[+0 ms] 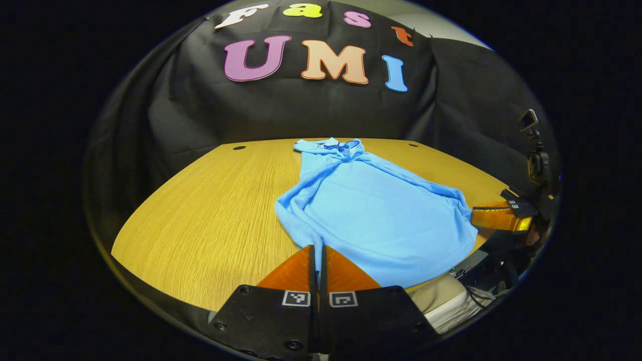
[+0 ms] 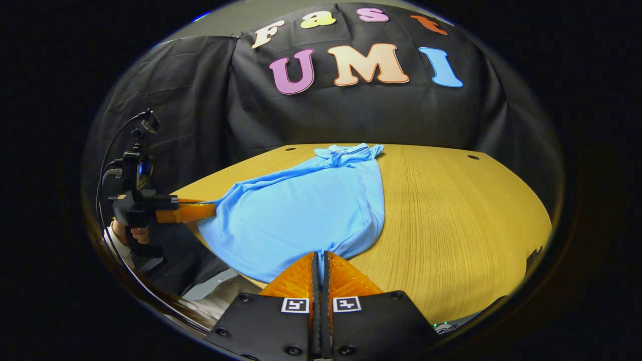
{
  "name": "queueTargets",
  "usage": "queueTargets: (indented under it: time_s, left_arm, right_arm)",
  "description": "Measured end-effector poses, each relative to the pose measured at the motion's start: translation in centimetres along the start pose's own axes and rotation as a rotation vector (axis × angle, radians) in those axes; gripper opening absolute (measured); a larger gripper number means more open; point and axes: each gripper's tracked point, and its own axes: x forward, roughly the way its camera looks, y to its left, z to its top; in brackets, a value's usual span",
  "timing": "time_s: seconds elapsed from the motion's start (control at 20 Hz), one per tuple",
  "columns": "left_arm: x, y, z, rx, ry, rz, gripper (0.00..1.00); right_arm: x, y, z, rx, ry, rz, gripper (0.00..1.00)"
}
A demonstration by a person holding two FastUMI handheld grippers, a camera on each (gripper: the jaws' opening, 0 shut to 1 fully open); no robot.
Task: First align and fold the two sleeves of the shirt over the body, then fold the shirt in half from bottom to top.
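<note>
Wooden table (image 1: 210,210) bears blue shirt (image 1: 371,210); both claws (image 1: 318,250) (image 2: 321,256) pinch hem, sleeves tucked.

- I see the shirt (image 1: 371,210) in plain light blue, with a darker blue drawstring (image 1: 337,146) at its collar.
- The table (image 1: 210,220) reads as yellow-tan wood with fine grain lines.
- I note small black-and-white square markers (image 2: 295,305) on black gripper housings.
</note>
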Motion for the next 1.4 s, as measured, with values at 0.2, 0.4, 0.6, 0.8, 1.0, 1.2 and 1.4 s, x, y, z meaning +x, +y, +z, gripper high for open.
queueTargets:
  time_s: [0.2,0.4,0.6,0.8,1.0,1.2,1.4]
  left_arm:
    - [1.7,0.2,3.6,-0.006,-0.022,-0.018,0.0]
    - [4.2,0.7,8.4,0.001,-0.063,-0.029,0.0]
    - [7.6,1.9,13.5,-0.011,-0.117,-0.018,0.0]
    - [11.0,3.5,18.5,-0.037,-0.174,0.004,0.0]
    - [15.0,5.2,22.5,-0.071,-0.207,0.029,0.0]
    - [19.7,7.7,25.2,-0.097,-0.237,0.093,0.0]
    - [24.7,10.2,27.1,-0.158,-0.269,0.162,0.0]
  right_arm:
    - [2.1,-0.6,3.8,-0.044,-0.012,0.016,0.03]
    - [5.1,-1.6,7.3,-0.077,-0.017,0.007,0.03]
    - [8.1,-3.8,11.9,-0.031,-0.043,-0.015,0.03]
    - [11.6,-7.1,16.2,-0.03,-0.059,-0.079,0.02]
    - [16.0,-10.2,20.5,-0.009,-0.072,-0.141,0.03]
    - [21.1,-12.1,23.4,0.06,-0.073,-0.179,0.02]
    - [26.2,-14.6,25.5,0.087,-0.079,-0.214,0.02]
